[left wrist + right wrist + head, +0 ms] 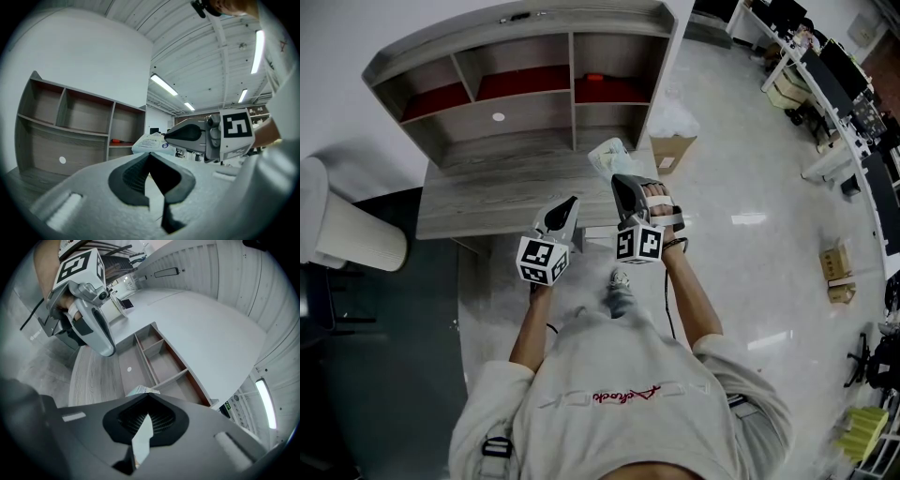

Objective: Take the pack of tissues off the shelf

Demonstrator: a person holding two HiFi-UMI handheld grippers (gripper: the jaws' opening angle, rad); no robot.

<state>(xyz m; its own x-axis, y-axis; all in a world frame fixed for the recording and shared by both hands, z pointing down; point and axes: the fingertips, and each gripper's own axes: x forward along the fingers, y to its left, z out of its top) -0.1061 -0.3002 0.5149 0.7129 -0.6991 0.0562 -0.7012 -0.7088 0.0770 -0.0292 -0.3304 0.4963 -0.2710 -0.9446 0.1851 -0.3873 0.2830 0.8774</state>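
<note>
Here the pack (609,157) is found off the shelf (514,114); it is held in the air by the right claw (621,180), in front of the shelf's right side and over the right end of the table (478,202). The right claw is closed on the pack's near edge; in the right gripper view a thin white strip of wrapper is seen pinched between the jaws, and a corner of the pack (139,390) shows just past their tips. The left claw (572,202) is held just beside the right one, apart from the pack; its jaws are seen closed together in the left gripper view, with nothing between them. From that view the pack (151,143) is seen at the tip of the right claw (165,136), with the shelf (70,126) behind it. An orange thing (594,78) is seen lying in the upper right compartment; the other compartments cannot be fully seen into. A cardboard box (672,150) is seen on the floor to the right of the table.
</note>
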